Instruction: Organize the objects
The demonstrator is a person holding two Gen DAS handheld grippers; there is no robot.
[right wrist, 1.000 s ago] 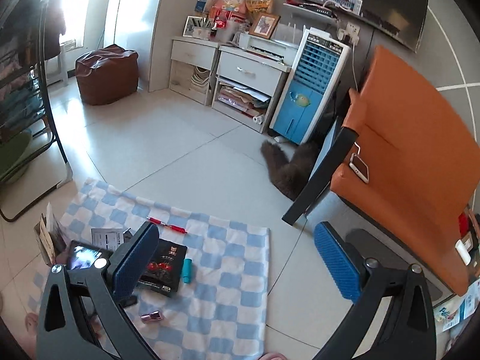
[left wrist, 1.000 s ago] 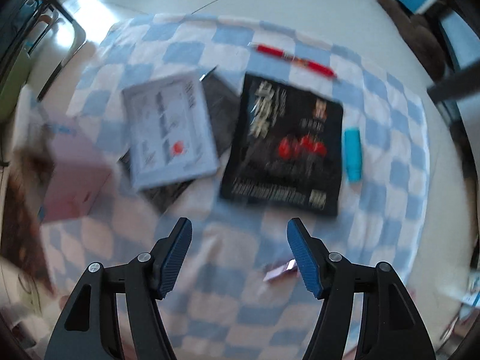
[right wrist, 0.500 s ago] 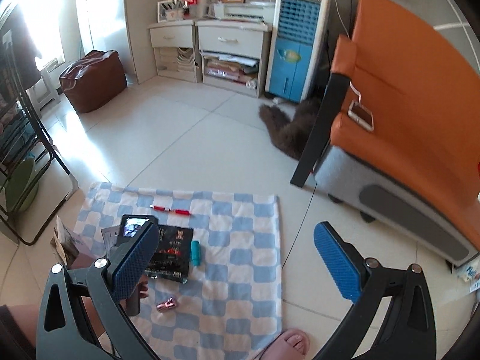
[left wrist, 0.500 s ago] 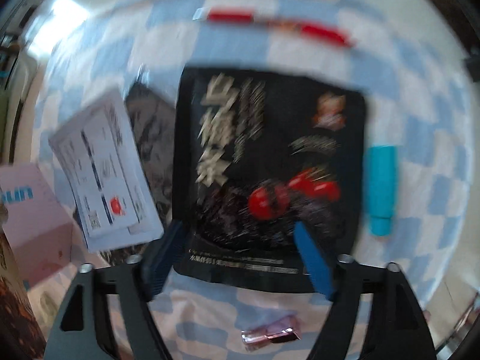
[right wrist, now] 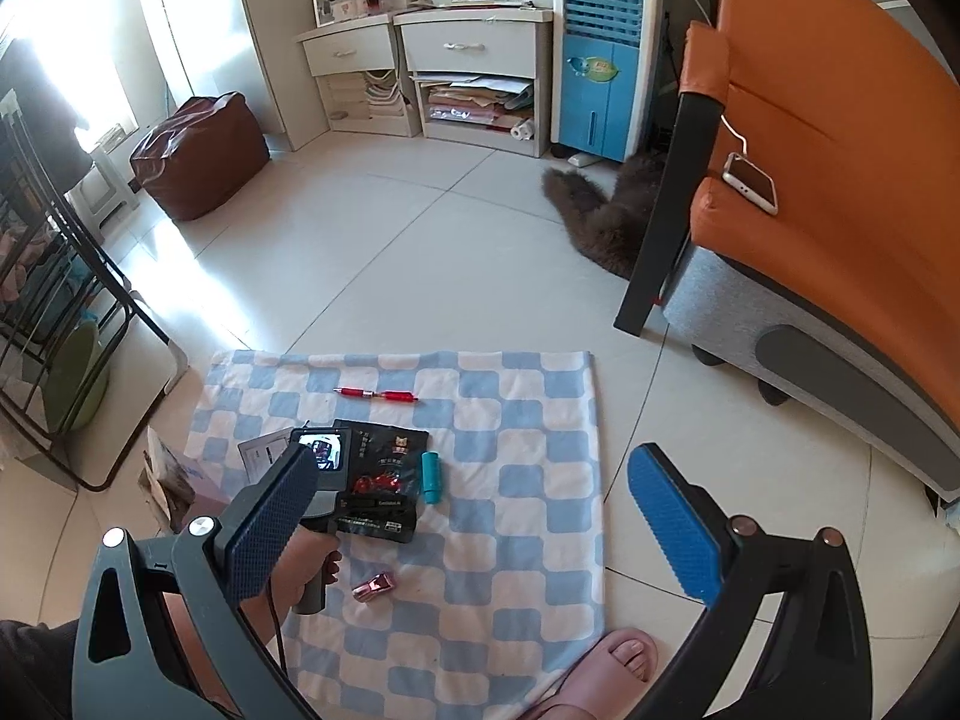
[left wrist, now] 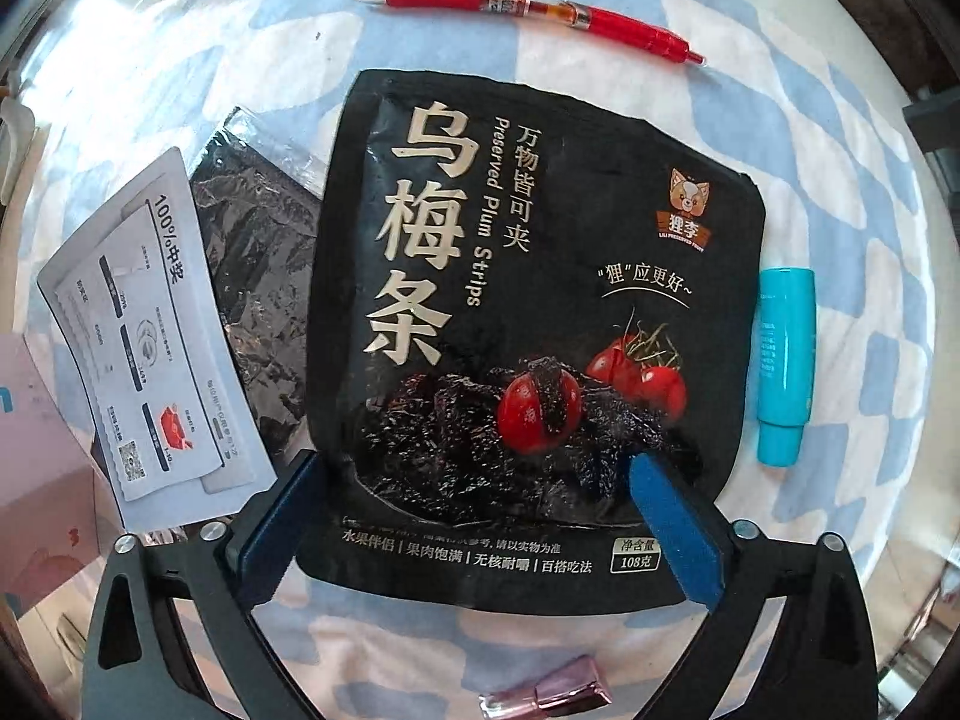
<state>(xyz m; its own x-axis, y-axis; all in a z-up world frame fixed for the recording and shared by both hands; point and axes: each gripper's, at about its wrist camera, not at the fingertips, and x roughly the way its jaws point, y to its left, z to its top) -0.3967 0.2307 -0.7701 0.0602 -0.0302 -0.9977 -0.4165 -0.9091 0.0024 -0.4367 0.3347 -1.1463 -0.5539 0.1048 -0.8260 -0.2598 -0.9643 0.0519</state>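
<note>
A black preserved-plum snack bag (left wrist: 528,324) lies flat on the blue-and-white checked cloth (left wrist: 840,180). My left gripper (left wrist: 474,468) points straight down over the bag's lower part. Its jaws are opening, with the left pad at the bag's edge, the right pad above the print, and neither pressing. In the right wrist view the bag (right wrist: 390,480) sits mid-cloth under the left tool's screen (right wrist: 321,450). My right gripper (right wrist: 468,462) hangs open and empty above the cloth's near side.
Around the bag lie a red pen (left wrist: 528,6), a teal tube (left wrist: 783,360), a white card (left wrist: 150,372) over a dark foil packet (left wrist: 258,276), and a pink lipstick (left wrist: 546,699). A cardboard box (right wrist: 174,480), a slippered foot (right wrist: 618,654) and an orange sofa (right wrist: 840,150) border the cloth.
My left gripper has come down close over the black bag and its jaws have spread wider. The right gripper's view has swung down toward the cloth; its jaws stay open.
</note>
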